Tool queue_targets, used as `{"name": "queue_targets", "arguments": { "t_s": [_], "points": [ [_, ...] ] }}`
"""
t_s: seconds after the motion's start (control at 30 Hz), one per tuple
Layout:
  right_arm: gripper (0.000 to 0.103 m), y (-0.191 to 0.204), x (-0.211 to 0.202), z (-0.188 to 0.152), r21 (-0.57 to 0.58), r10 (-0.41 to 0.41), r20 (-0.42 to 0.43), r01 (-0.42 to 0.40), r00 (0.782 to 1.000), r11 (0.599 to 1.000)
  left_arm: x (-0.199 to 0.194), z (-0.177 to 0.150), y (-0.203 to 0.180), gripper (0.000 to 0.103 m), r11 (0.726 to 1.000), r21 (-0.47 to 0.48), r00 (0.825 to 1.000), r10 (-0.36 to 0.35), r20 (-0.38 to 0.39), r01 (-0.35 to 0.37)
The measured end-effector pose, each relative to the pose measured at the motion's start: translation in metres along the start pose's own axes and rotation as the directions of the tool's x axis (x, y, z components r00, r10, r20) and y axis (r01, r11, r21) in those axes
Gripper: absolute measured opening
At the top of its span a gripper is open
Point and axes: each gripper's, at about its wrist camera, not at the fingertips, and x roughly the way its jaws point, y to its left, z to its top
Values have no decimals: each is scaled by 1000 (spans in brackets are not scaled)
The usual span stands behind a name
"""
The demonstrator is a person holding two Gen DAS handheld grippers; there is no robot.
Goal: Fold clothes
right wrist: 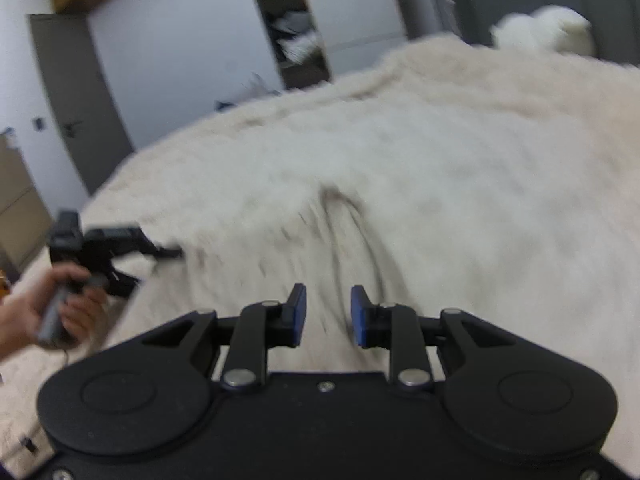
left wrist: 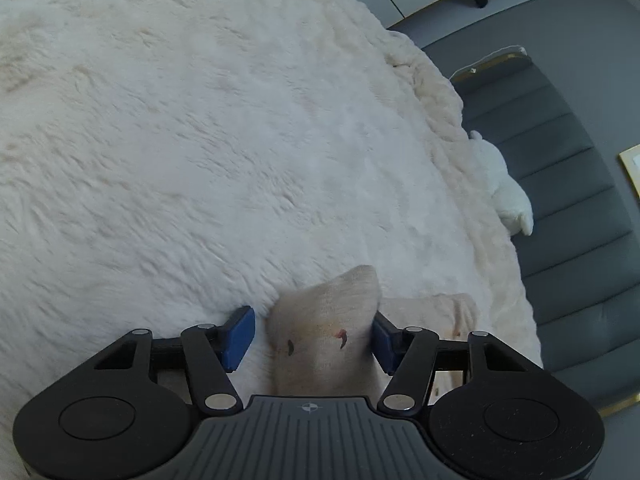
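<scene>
The cream garment lies on the furry bed, bunched into a peak right between the spread fingers of the left claw — released, straddling it, its long axis running near to far. The right claw hangs part-spread and empty over bare bedcover, with open room far and left — the bed's edge lies close to the right.

Cream knit garment, probably a sock or small piece of clothing, bunched up with one corner standing in a rounded peak. Small dark mark and small red mark on its near face. It lies on the white fluffy blanket, near the edge by the grey headboard. More of the same cream fabric spreads flat to the right of the peak, with faint reddish specks. Near end hidden under the tool body. Right wrist view too blurred to make it out.
</scene>
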Motion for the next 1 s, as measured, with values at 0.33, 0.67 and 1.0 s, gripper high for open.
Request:
{"name": "queue_targets", "arguments": {
  "t_s": [0.33,0.67,1.0],
  "points": [
    [0,-40,89,15,160,115,-207,-83,972,984,-8,0,9,35,998,-29,998,-57,-12,56],
    [3,-105,76,8,471,206,-143,-116,968,874,-10,-4,6,45,999,-29,1000,-20,-5,20],
    [40,-112,20,4,318,302,-234,-221,924,922,-28,-39,-1,65,998,29,995,-46,-84,48]
  ]
}}
